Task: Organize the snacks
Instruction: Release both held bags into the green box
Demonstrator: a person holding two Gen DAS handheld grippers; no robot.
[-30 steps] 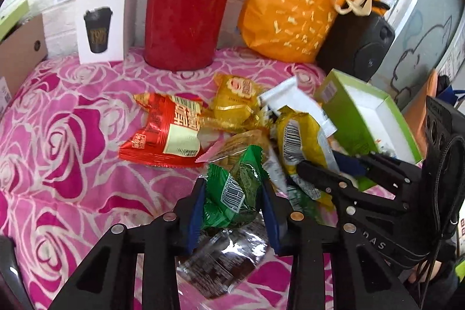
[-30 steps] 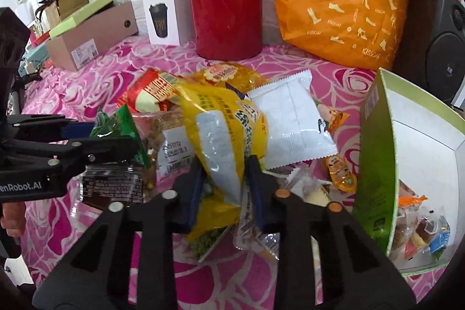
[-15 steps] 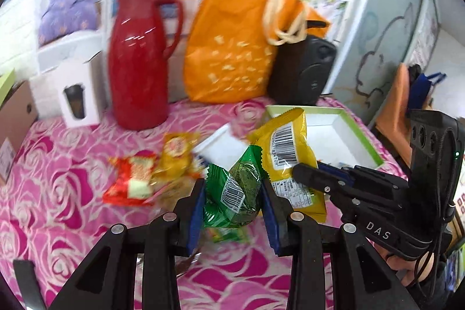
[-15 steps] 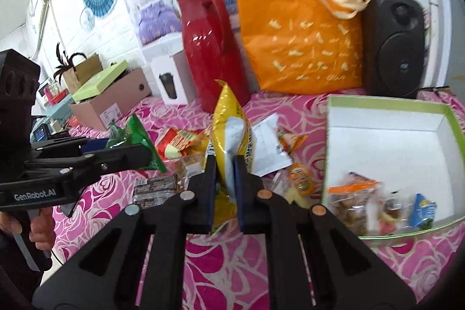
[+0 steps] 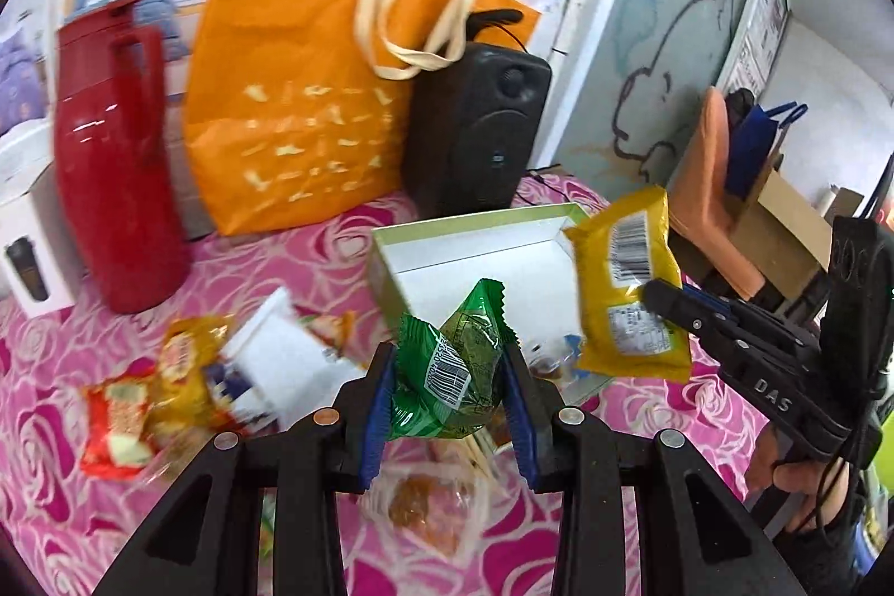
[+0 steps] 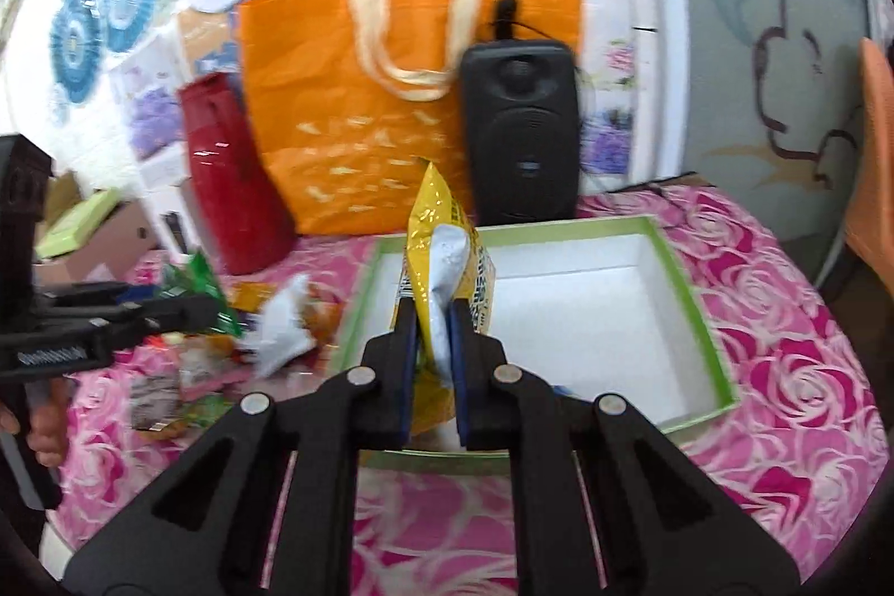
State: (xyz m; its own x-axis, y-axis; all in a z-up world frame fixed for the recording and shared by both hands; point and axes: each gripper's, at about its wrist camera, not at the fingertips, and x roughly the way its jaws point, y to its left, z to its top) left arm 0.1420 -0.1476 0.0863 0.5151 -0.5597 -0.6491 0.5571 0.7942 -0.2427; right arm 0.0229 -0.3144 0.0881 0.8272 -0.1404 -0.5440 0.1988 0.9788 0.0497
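Two grippers are up over a desk (image 6: 782,372) covered in a pink rose cloth. At its back stand an orange bag (image 5: 302,93), a red jug (image 5: 112,160) to the bag's left and a black speaker (image 6: 519,127) to its right. A green-rimmed white box (image 6: 693,305) lies open in front of the speaker. The right gripper (image 6: 433,344) has its fingers clamped on a yellow packet (image 6: 441,249), held upright above the box's left part. The left gripper (image 5: 447,395) pinches a green packet (image 5: 452,361) in the air, just left of the box. More snacks (image 5: 184,372) lie loose on the cloth in front of the jug.
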